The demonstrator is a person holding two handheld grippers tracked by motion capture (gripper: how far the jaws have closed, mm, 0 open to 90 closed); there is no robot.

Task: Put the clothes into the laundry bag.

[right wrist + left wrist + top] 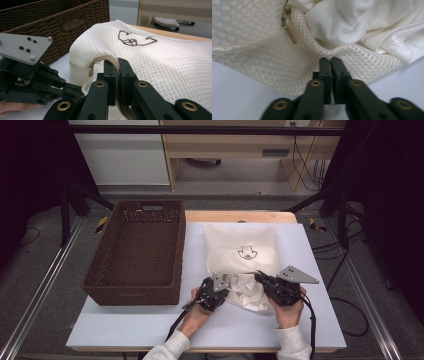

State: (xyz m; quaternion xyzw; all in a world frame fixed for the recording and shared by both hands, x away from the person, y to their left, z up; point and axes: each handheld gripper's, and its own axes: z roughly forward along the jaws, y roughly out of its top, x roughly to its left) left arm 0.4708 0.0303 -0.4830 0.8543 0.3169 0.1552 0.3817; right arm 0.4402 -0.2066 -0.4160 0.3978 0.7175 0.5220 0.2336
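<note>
Mesh bag [242, 252] lies centre-right of the high view, white cloth [248, 290] spilling from its near mouth. Left gripper [330, 59] is clamped on the bag's lower mesh rim; right gripper [116, 62] is clamped on the zip edge. Step: holding the mouth apart. Next, prob. spread the rims w/o letting mesh slip, then stuff the cloth in. Wicker basket [137, 252] sits left.

Overhead view; two close gripper views

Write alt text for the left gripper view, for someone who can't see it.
The left gripper is shut on the edge of a white mesh bag lying on a pale table. White cloth spills from the bag's opening above the jaws.
</note>
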